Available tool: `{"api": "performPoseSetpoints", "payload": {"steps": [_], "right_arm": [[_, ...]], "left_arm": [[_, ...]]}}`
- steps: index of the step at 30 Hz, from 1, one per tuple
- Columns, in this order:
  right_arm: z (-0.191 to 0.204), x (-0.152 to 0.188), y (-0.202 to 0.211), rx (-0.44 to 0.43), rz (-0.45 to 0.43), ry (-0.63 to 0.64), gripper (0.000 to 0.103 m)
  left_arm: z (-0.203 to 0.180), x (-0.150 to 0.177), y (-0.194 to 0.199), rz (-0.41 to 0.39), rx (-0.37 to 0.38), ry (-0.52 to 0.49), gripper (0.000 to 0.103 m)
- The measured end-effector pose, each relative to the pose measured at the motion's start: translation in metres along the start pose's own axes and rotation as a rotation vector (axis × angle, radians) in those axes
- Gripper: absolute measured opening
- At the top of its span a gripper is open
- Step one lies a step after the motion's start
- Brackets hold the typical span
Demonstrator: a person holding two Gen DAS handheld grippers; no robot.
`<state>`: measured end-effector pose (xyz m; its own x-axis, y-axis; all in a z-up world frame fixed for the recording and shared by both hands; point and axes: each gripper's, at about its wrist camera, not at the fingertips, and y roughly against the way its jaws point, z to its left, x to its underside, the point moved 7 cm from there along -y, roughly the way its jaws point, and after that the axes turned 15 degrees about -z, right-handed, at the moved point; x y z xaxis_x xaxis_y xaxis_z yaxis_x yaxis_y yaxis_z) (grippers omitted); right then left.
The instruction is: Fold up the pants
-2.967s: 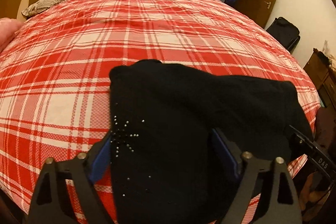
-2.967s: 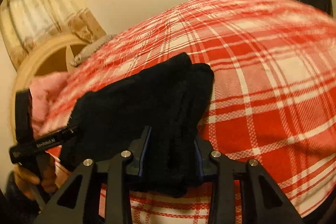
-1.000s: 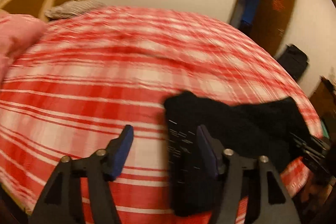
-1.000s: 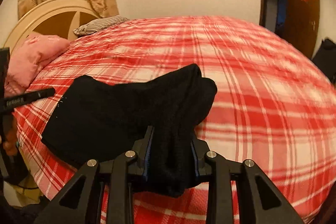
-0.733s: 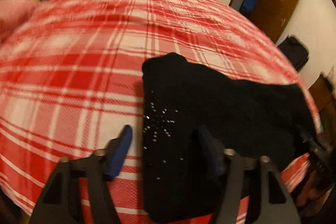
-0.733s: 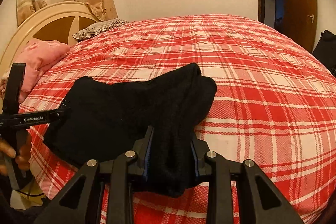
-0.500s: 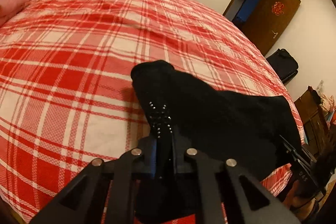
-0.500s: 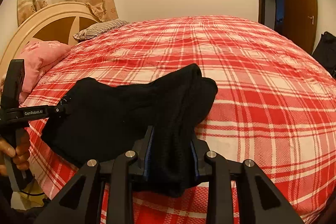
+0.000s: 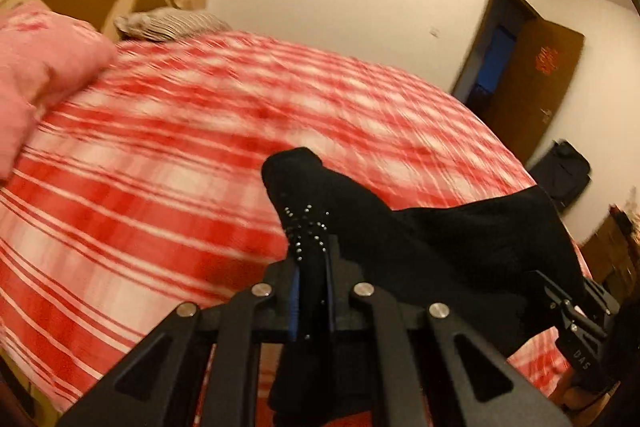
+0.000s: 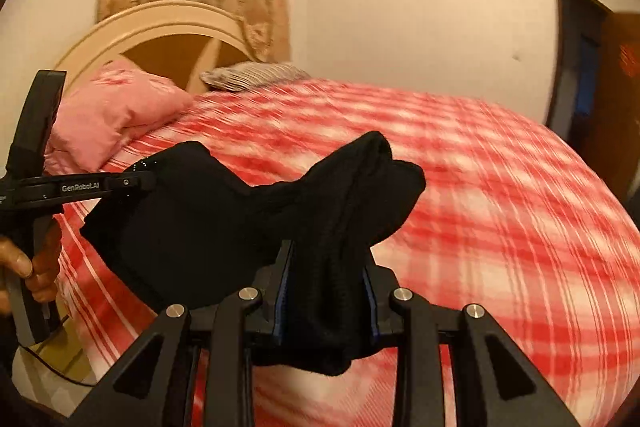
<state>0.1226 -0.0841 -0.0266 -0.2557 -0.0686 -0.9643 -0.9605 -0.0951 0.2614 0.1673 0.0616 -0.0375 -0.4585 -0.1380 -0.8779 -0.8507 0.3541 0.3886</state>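
Clamping down tight, the left gripper has its two pads pinched nearly together on a studded edge of the black pants, so barely any gap shows. The right gripper is also closed on a thicker bunched fold of the same pants, which fills the space between its fingers. Between the two claws the fabric sags and hangs just above the red plaid bedspread, with one rounded end poking up ahead of each claw. Further out past the left claw sits a pink pillow, then the arched headboard and a dark door off right.
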Motion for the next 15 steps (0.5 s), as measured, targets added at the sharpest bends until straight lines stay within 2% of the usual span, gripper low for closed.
{"api": "performPoseSetpoints", "payload": {"steps": [5, 8, 10, 15], "right_arm": [[0.048, -0.03, -0.067, -0.103, -0.036, 0.031, 0.031], [0.063, -0.028, -0.108, -0.151, -0.025, 0.019, 0.031], [0.072, -0.014, -0.137, -0.168, 0.013, 0.021, 0.031], [0.073, 0.035, -0.181, -0.166, 0.155, 0.008, 0.031]], "left_arm": [[0.053, -0.039, -0.003, -0.079, -0.115, -0.024, 0.011], [0.083, -0.047, -0.016, -0.096, -0.186, -0.037, 0.011], [0.101, -0.041, -0.028, -0.08, -0.223, -0.039, 0.011], [0.132, -0.001, -0.061, 0.034, -0.264, -0.001, 0.011]]}}
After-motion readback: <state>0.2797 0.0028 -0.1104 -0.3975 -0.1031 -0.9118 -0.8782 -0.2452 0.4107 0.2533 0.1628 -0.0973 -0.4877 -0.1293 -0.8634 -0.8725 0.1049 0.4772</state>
